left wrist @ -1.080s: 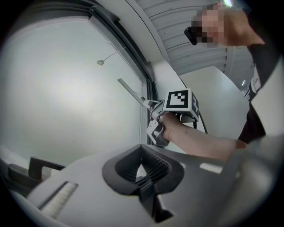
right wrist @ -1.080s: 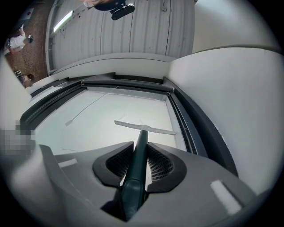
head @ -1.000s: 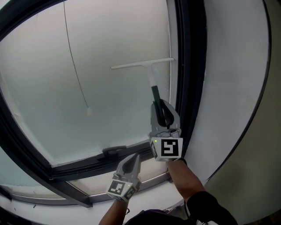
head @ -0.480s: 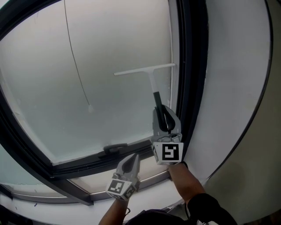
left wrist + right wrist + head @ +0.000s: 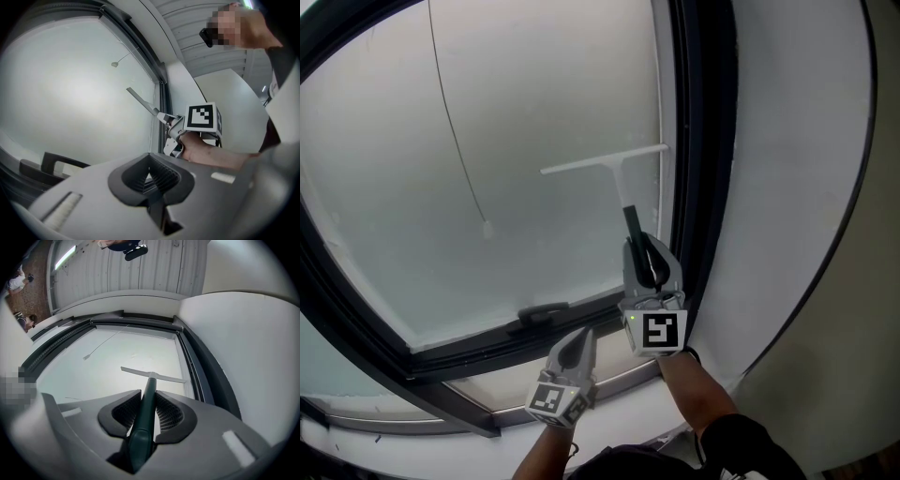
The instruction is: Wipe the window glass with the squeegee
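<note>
Two grippers in the shot, but only the right gripper has hold of anything. Its jaws are clamped tight on the dark green handle of the squeegee, which sticks straight out past the fingertips and up onto the window glass. The white blade sits crosswise at the far end of the handle, against the pane, with its right tip just beside the dark window frame. In the right gripper view the handle runs right up the middle between the pads, and the blade is well ahead of the jaws. The left gripper hangs lower and to the left, below the pane's bottom edge and near the latch handle — jaws closed together with nothing in them. A thin cord with a small pull hangs on the glass, well left of the blade.
</note>
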`<state>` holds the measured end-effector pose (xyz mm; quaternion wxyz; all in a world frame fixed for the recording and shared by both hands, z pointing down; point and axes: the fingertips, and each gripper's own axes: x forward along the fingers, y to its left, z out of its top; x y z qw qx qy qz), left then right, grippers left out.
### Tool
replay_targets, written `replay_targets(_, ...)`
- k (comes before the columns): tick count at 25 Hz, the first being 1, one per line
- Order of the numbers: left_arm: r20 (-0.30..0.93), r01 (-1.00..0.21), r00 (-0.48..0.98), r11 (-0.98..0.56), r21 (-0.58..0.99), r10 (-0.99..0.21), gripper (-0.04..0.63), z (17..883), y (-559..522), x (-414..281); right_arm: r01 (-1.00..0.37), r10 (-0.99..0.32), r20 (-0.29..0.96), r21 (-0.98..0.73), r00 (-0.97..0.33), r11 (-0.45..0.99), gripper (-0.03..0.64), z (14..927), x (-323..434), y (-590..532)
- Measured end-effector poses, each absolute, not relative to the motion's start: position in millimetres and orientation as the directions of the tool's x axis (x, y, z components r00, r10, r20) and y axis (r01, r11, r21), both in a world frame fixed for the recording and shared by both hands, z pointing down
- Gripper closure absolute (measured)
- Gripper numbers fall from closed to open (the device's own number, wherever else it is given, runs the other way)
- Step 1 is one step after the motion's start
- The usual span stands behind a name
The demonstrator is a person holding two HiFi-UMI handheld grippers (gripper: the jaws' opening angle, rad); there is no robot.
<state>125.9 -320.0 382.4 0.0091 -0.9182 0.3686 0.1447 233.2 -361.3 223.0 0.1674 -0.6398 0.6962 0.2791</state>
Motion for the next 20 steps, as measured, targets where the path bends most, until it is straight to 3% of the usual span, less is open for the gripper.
replay_targets(20,-0.213,-0.725,0.655,-0.682,0.091,-0.725,0.597,404.3,-330.3,120.1,-0.991,-0.815,-0.571,0.133,-0.098,0.026,0.518,246.3,229.0,-358.5)
